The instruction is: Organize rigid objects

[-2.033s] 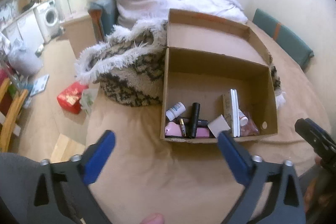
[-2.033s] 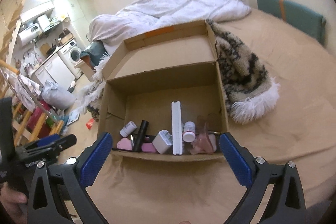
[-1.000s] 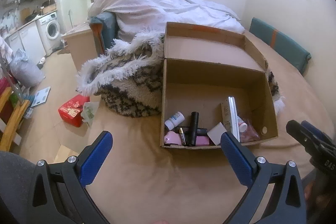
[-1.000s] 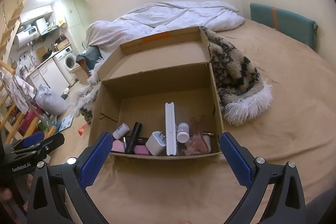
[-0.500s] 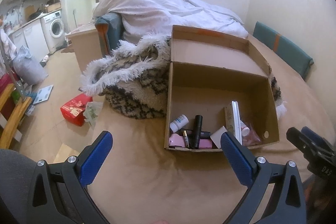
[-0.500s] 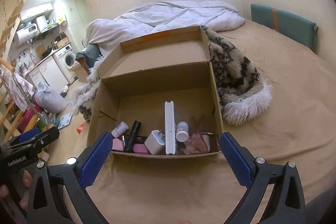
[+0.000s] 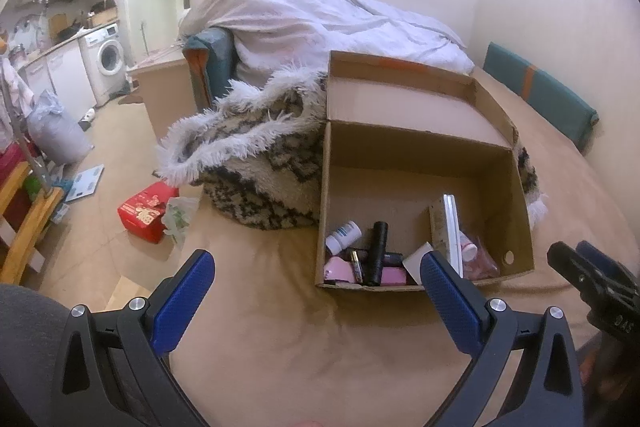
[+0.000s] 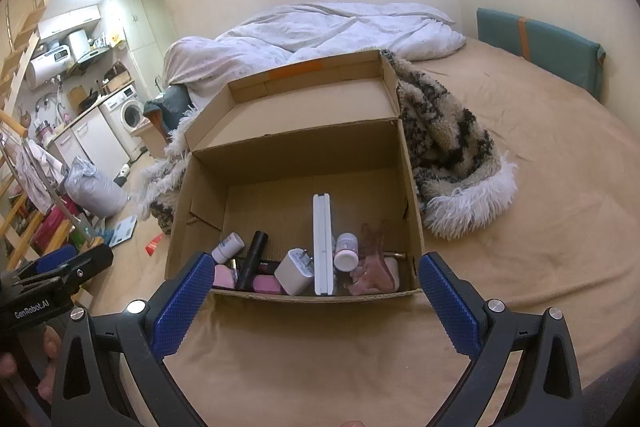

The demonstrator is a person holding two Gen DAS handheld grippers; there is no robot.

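Note:
An open cardboard box (image 8: 412, 195) (image 7: 520, 195) sits on the tan bed. Along its near wall lie a white bottle (image 8: 228, 247), a black tube (image 8: 252, 259), pink cases (image 8: 264, 283), a white charger plug (image 8: 296, 271), an upright white flat box (image 8: 323, 247), a pink-capped jar (image 8: 346, 253) and a pink clip (image 8: 372, 267). My right gripper (image 8: 316, 283) is open and empty, just in front of the box. My left gripper (image 7: 316, 279) is open and empty, in front of the box's left corner.
A furry black-and-white blanket (image 8: 448, 155) (image 7: 256, 163) wraps behind the box. A white duvet (image 8: 320, 27) lies at the back, a teal cushion (image 8: 536, 43) at the right. The bed's left edge drops to a floor with a red packet (image 7: 146, 209).
The left gripper has shifted a little left and back, so the box sits further right in its view. The right gripper has barely moved. Both stay open.

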